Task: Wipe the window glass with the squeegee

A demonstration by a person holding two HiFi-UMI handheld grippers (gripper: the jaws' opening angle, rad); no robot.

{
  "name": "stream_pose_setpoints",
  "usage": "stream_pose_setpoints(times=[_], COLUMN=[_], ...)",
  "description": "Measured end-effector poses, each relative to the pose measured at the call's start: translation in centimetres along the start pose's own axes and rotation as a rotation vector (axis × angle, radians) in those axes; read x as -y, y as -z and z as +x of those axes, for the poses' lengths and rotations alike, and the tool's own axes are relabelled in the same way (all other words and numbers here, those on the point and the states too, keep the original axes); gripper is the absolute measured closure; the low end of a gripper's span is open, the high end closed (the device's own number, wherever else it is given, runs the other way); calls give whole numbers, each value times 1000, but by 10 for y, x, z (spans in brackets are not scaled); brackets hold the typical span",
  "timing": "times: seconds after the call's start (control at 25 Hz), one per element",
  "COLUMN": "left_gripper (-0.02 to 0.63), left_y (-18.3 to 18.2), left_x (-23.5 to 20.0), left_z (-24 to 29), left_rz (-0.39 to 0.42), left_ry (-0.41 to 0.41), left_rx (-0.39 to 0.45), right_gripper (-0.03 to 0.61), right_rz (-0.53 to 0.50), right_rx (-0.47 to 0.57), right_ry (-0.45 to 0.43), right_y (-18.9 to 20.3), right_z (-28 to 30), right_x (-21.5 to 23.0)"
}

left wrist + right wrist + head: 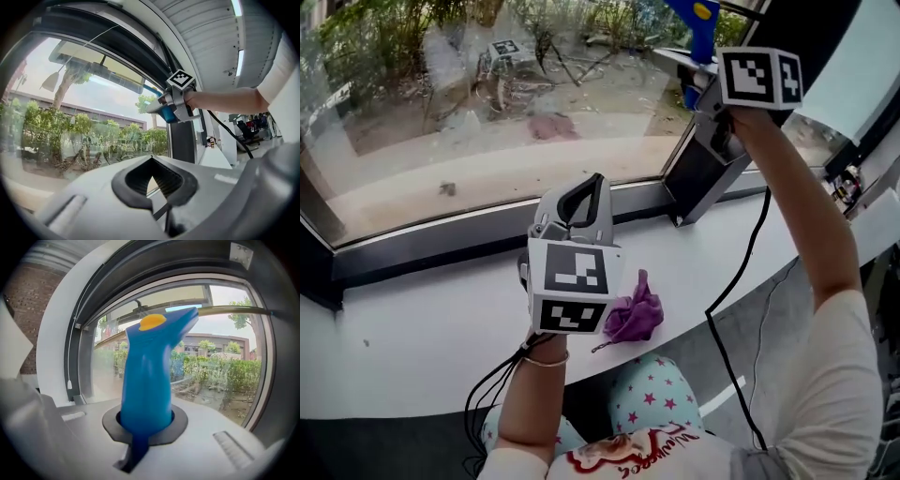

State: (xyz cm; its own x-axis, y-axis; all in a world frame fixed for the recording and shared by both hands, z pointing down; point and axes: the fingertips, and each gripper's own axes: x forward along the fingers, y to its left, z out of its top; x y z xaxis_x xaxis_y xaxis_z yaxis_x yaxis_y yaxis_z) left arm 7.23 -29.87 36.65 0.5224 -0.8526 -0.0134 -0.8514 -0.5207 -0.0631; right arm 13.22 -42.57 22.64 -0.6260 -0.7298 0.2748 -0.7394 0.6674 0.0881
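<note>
Closest in, the grey left claw with its black-and-white marker cube [579, 192] hangs over the middle of the long white counter [412, 337], nose toward the pane. Its own view tells the story: black ribbed pads [189, 186] closed tip to tip, a hollow loop with nothing inside. Empty claw, then, and out of the play. Below it, near the counter's front edge, lies a crumpled purple cloth [634, 315].

All the action is up on the right! The right claw [694, 86] is raised high at the right end of the big window glass [469, 103], close by the dark frame post [705, 178]. It is clamped round the handle of the blue plastic squeegee with the yellow button [147, 376]. The handle sits deep between the pads, a firm grip by the look of it. The tool's long axis runs straight out of the claw, upward, and its top hooks over toward the glass, which lies just ahead and off to the left of that arm. Whether the blade meets the pane, no view shows.

So the right arm is nearer the work by a long way. My read: the wipe is set to start high on the right side. The stroke wants the head pressed flat, then drawn down or leftward across the glass.
</note>
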Motion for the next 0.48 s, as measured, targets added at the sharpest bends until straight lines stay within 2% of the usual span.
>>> stream_pose_setpoints(times=[0.24,0.48], left_gripper=[612,612], left_y=[18,17], left_x=[-26,-33], left_z=[-19,-22], left_rz=[6,-33], left_ry=[-24,-23], left_rx=[-3,13], right_gripper=[551,551], right_rz=[27,53], right_rx=[19,34], right_ry=[-22,-21], right_y=[34,64], right_z=[21,22], right_x=[-21,-32])
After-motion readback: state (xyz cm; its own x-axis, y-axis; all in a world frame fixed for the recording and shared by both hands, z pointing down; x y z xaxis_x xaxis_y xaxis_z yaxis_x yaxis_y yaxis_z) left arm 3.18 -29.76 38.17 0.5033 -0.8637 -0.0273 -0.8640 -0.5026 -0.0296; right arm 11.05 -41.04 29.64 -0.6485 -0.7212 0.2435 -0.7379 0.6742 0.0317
